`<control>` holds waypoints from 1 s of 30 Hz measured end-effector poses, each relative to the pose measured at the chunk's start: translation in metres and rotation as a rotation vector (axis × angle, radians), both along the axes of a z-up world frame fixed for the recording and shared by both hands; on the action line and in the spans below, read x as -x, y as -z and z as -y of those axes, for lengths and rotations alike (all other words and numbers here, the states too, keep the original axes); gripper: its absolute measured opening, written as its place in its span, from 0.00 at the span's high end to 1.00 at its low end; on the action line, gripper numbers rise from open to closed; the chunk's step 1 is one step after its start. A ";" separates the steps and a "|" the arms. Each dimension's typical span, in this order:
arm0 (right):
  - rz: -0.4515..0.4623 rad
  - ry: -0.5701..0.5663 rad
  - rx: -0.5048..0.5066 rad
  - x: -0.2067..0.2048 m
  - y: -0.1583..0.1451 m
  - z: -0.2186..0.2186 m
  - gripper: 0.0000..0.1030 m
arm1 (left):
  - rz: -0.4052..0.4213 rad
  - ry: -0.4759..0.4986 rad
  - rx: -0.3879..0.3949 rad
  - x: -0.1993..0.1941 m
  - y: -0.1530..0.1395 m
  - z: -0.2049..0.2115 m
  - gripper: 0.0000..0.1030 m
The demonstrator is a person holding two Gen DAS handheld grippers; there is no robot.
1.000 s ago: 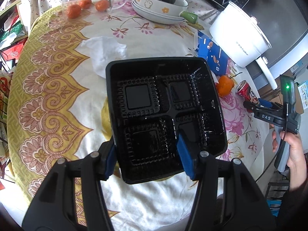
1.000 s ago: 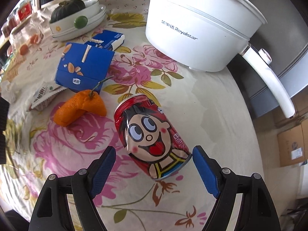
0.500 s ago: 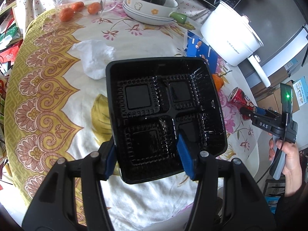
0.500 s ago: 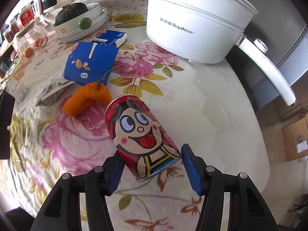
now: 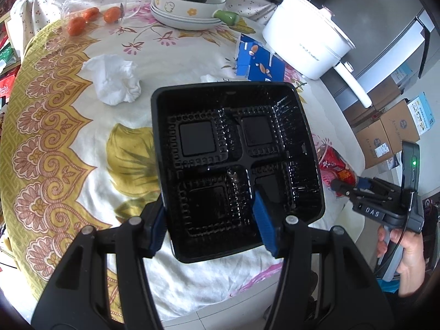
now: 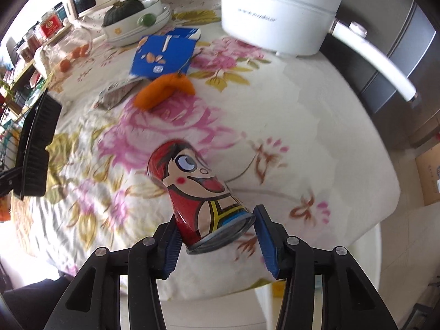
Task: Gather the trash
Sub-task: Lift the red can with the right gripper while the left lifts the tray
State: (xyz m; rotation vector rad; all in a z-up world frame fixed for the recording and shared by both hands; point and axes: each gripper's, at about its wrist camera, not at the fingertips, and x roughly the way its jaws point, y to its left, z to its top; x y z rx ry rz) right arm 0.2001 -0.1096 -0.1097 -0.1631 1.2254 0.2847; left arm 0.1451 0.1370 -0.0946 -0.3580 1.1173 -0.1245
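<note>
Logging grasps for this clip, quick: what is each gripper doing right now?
Left gripper: closed on the black tray, gripping its near edge.
Right gripper: closed on the red cartoon can, holding its base end.

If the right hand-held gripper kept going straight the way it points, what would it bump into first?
Nothing new at once: the right hand-held gripper already holds the red cartoon-face drink can. Beyond the can, probably the flowered tablecloth or curved orange peel; depth is unclear.
</note>
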 end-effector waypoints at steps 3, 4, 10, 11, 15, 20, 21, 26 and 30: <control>-0.045 0.025 -0.079 0.003 0.009 -0.002 0.50 | -0.004 0.013 -0.007 0.002 0.001 0.001 0.44; -0.058 0.033 -0.102 0.003 0.011 -0.002 0.49 | -0.006 0.017 -0.010 0.003 0.001 0.002 0.44; -0.043 0.034 -0.148 0.003 0.008 0.000 0.28 | -0.021 0.028 -0.027 0.000 0.004 0.004 0.44; -0.036 0.027 -0.146 0.001 0.006 0.000 0.28 | -0.023 0.028 -0.029 -0.001 0.005 0.004 0.44; -0.039 0.000 -0.169 -0.002 0.004 -0.007 0.27 | -0.035 0.026 -0.032 -0.006 0.009 0.005 0.44; 0.001 -0.090 -0.102 -0.001 0.005 -0.030 0.33 | -0.047 0.026 -0.023 -0.009 0.012 0.008 0.44; 0.011 -0.099 -0.086 0.000 0.005 -0.033 0.33 | -0.047 0.029 -0.023 -0.010 0.012 0.009 0.44; 0.017 -0.115 -0.070 0.003 0.004 -0.034 0.41 | -0.042 0.044 -0.025 -0.010 0.010 0.014 0.44; 0.015 -0.075 -0.083 0.003 0.000 -0.019 0.41 | -0.041 0.050 -0.022 -0.009 0.009 0.017 0.44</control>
